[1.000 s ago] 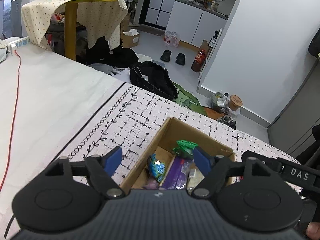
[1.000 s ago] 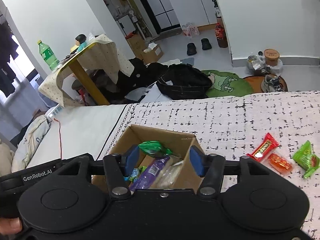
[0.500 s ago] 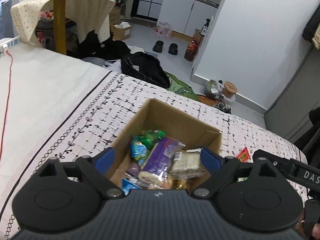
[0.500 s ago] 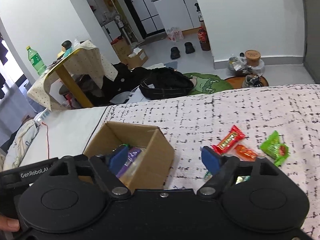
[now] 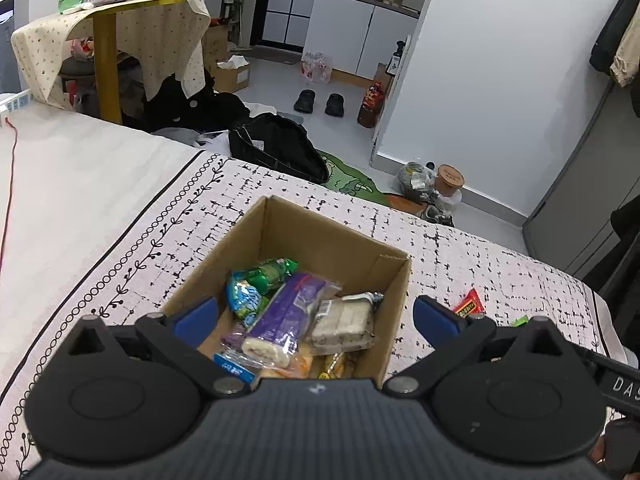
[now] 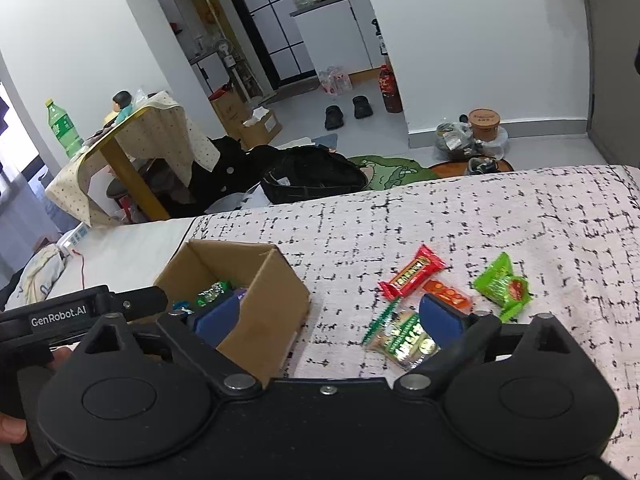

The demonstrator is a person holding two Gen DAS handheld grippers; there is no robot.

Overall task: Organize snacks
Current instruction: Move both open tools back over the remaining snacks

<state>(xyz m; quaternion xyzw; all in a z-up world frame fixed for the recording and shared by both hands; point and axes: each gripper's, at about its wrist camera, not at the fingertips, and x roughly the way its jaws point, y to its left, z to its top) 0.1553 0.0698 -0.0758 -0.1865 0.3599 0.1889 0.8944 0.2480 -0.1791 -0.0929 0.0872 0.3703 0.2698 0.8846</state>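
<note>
Both my tools, left tool (image 5: 314, 312) and right tool (image 6: 330, 314), have just been opening wide, empty; I'd drop the right squarely over the clear green-printed snack packet (image 6: 404, 338) beside the brown cardboard box (image 6: 276, 300).

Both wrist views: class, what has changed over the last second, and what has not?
Both the left gripper and right gripper have just been opening their jaws wide, gripping nothing. The right view swung from the cardboard box toward the loose snacks on the cloth. Box and snacks stayed put.
</note>
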